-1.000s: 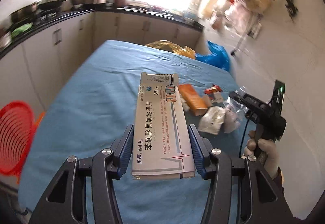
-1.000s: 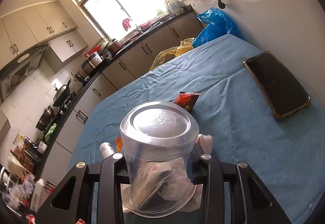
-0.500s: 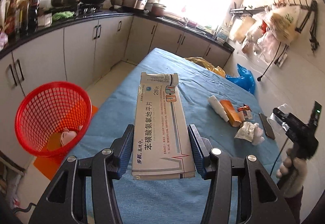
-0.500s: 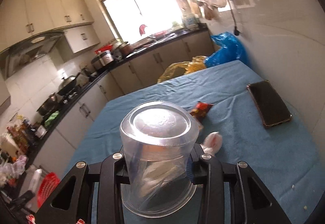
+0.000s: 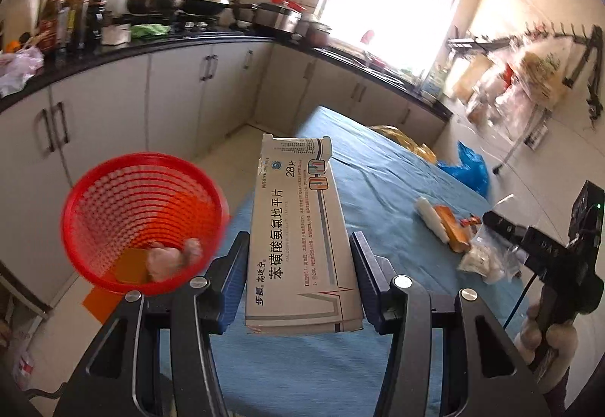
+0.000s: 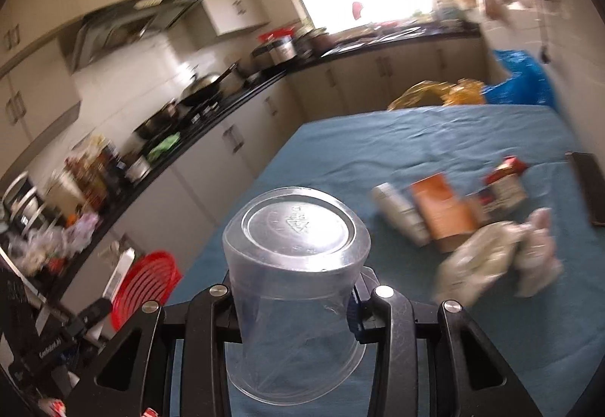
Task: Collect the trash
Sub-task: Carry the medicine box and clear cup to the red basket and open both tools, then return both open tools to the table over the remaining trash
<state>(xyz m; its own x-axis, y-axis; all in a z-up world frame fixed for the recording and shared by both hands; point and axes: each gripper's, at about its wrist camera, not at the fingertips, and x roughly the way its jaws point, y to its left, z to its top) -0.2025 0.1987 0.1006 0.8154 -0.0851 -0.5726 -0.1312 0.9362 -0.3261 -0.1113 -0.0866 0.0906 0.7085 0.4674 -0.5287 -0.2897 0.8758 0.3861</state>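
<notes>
Left claw (image 5: 300, 279): closed on a white box (image 5: 300, 235), its blue pads pressing the two long sides; the box points forward, printed face up, held above the near edge of the surface (image 5: 382, 190).
Right claw (image 6: 295, 297): clamped on a clear cup (image 6: 297, 284), held bottom-forward with the open mouth toward the camera; the cup hangs over the near part of the blue cloth.
Basket (image 5: 141, 222): red mesh, on the floor left of the surface, below and left of the box; a pale crumpled scrap (image 5: 170, 258) lies at its bottom. In the right wrist view the basket (image 6: 145, 286) sits low at the left, beside the cabinets.
Trash left on the surface: a white tube (image 6: 401, 214), just beside an orange packet (image 6: 442, 214), a small red-and-white wrapper (image 6: 504, 182) behind them, and a crumpled pile of plastic and tissue (image 6: 499, 260) nearest the right claw. All blurred; finer detail cannot be told.
Phone (image 6: 590, 188): dark, flat at the far right edge of the surface, apart from the trash.
Far end of the surface: a yellow bag (image 6: 438, 93) and a blue bag (image 6: 520, 80), side by side.
Right claw seen from the left (image 5: 503, 226): off to the right over the trash pile, its handle in a pale gloved hand (image 5: 546, 335).
</notes>
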